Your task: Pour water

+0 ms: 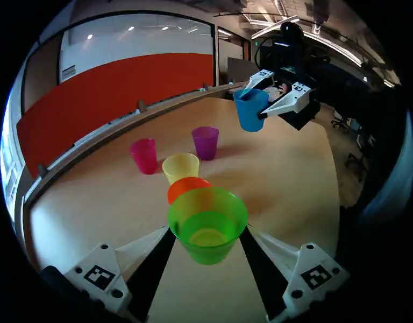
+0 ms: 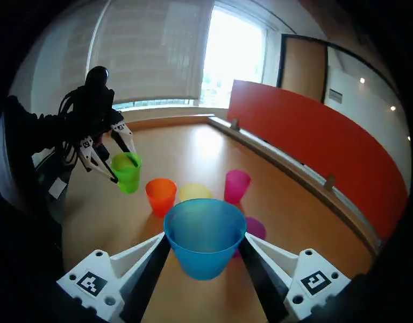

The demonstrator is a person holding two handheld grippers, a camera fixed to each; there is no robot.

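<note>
- On the left, the left tool [image 1: 208,232] is clamped on an upright green cup [image 1: 208,245].
- On the tabletop [image 1: 292,172] between stand a pink cup [image 1: 144,156], yellow cup [image 1: 180,167], orange cup [image 1: 186,188] and purple cup [image 1: 205,142].
- Far right, the right tool [image 1: 262,102] grips a raised blue cup [image 1: 249,113], upright and well apart; pouring looks not yet begun.

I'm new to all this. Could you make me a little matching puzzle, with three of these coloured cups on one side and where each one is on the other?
Things:
1. green cup
2. blue cup
3. orange cup

Places:
a. standing on the table
b. held in the left tool
c. held in the right tool

Pairs: 1-b; 2-c; 3-a
</note>
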